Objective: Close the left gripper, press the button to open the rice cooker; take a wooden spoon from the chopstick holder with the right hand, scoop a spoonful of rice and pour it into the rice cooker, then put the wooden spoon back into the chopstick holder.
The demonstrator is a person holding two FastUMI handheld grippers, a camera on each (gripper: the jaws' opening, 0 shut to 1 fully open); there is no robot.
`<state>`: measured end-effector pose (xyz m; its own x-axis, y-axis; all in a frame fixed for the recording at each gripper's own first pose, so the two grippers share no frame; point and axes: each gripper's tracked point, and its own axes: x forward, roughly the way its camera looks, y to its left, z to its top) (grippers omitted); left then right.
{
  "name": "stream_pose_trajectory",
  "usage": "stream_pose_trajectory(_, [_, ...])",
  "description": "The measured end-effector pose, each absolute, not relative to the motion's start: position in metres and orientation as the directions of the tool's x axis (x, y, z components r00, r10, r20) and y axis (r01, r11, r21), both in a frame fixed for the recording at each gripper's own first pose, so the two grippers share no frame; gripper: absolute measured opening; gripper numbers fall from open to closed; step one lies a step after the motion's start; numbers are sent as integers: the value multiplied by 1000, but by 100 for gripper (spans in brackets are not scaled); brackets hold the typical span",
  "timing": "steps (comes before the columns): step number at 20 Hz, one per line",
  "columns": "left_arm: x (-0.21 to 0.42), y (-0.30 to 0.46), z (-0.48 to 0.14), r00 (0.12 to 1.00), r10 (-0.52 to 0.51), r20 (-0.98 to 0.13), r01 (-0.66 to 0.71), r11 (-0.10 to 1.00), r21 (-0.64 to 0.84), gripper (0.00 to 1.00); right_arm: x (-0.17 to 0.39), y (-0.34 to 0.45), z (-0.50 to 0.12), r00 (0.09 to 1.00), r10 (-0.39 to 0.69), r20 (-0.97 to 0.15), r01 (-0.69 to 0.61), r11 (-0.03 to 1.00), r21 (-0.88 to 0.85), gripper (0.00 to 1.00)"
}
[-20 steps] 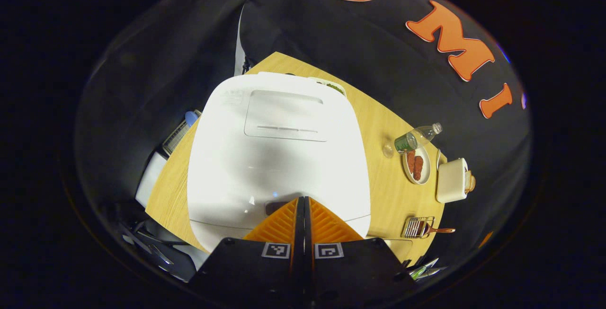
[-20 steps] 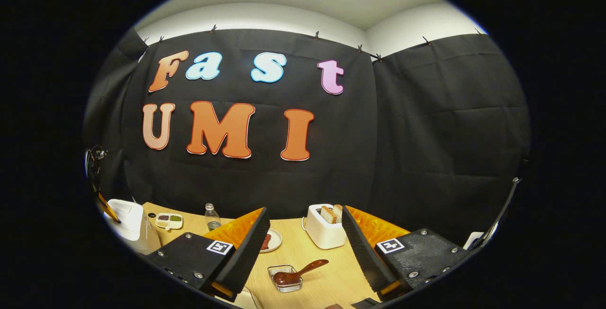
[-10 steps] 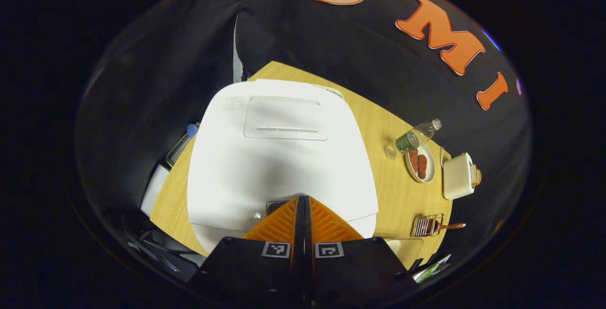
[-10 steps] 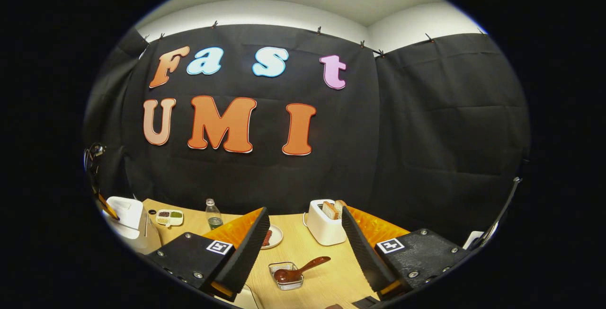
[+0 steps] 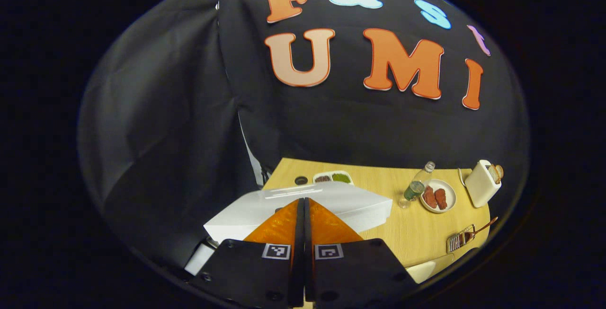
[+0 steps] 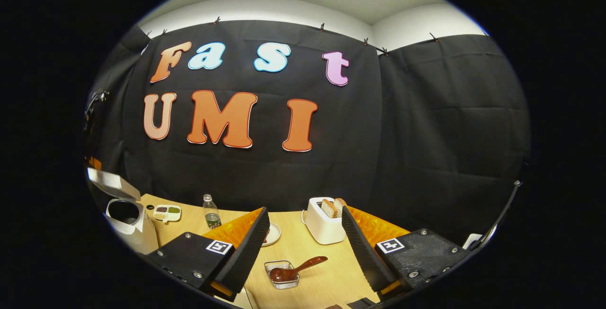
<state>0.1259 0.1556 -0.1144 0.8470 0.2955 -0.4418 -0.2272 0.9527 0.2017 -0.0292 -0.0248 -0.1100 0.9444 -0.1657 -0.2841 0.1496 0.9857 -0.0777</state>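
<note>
We see the rice cooker [image 6: 125,219] at the table's [image 6: 303,257] left end with its lid up, our left gripper [image 5: 303,205] pressed shut above it, our right gripper [image 6: 303,247] wide, the wooden spoon [image 6: 296,269] in its holder [image 6: 282,275].

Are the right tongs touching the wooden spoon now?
Apart. In the right gripper view the right tongs stand open, and the wooden spoon rests in the chopstick holder on the table beyond, with bare tabletop visible around it.
</note>
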Motion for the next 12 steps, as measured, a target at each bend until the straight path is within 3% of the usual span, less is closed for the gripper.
stream_pose_trajectory(6, [121,136,-62,923,285,-257,-231,948,220,6,-29,-28,-128,929,-156,-335,141,988,-70,95])
stream_pose_trajectory(9, [111,126,-45,942,265,-206,-218,949,228,11,-24,-24,-136,923,-133,-361,119,991,-60,95])
stream_pose_trajectory(10, [101,121,-39,946,258,-198,-212,951,227,15,-24,-23,-138,922,-122,-369,110,992,-53,95])
stream_pose_trajectory(11, [96,117,-36,950,246,-191,-203,955,218,33,-23,-20,-141,920,-112,-375,102,994,-47,95])
stream_pose_trajectory(12, [91,113,-33,955,238,-179,-198,956,216,44,-22,-18,-144,919,-101,-382,93,995,-42,95])
